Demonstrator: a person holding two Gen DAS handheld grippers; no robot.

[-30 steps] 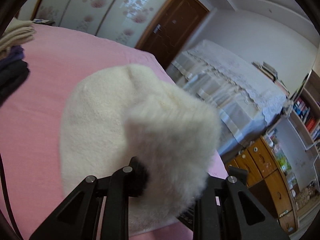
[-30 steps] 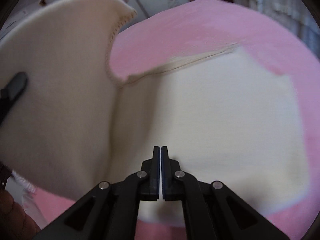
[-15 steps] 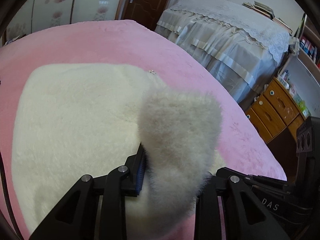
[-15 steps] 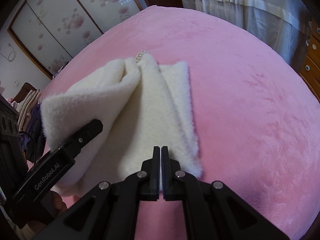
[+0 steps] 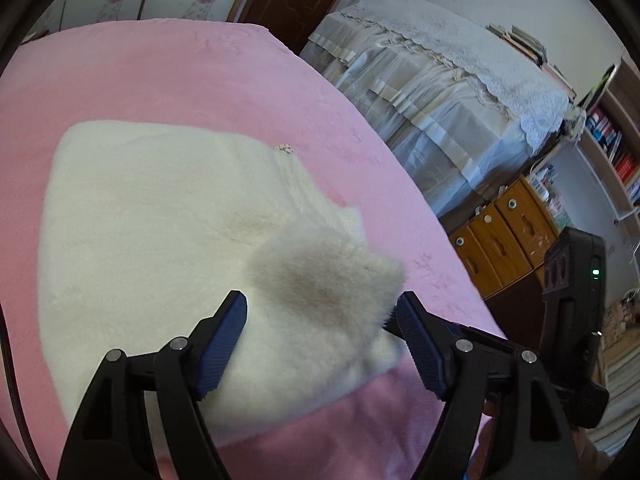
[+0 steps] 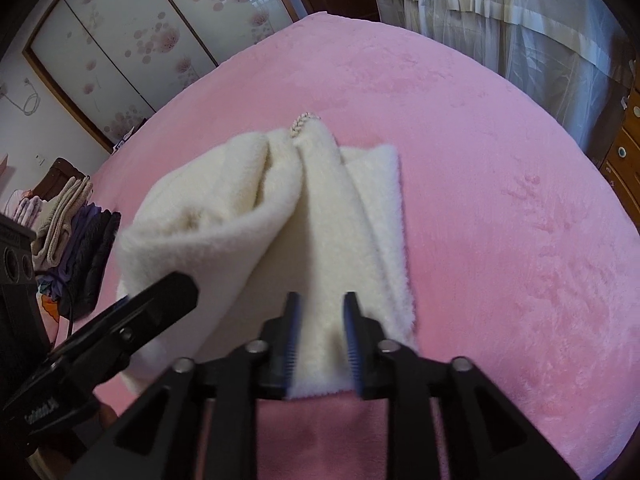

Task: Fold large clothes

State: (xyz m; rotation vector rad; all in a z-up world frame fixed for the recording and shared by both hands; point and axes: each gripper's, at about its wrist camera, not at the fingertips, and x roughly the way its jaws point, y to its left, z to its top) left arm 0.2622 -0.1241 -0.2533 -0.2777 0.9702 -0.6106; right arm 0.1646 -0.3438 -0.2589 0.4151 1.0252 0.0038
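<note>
A cream fluffy garment [image 5: 160, 232] lies folded on the pink bed cover [image 5: 200, 72]. A raised corner of it [image 5: 324, 276] stands between the jaws of my left gripper [image 5: 320, 316], which is open with the jaws wide apart. In the right wrist view the garment [image 6: 320, 208] lies in long folds. My right gripper [image 6: 320, 312] is open over its near edge, fabric between the jaws but not clamped. The left gripper also shows in the right wrist view [image 6: 160, 292], at the garment's left side.
A stack of folded clothes [image 6: 76, 232] sits at the bed's far left. A second bed with a lace cover [image 5: 440, 80] and wooden drawers [image 5: 504, 240] stand to the right. Sliding wardrobe doors [image 6: 140, 40] are behind the bed.
Both grippers have opened: the left let go of the fluffy corner, which now rests on the pile, and the right went from shut to open.
</note>
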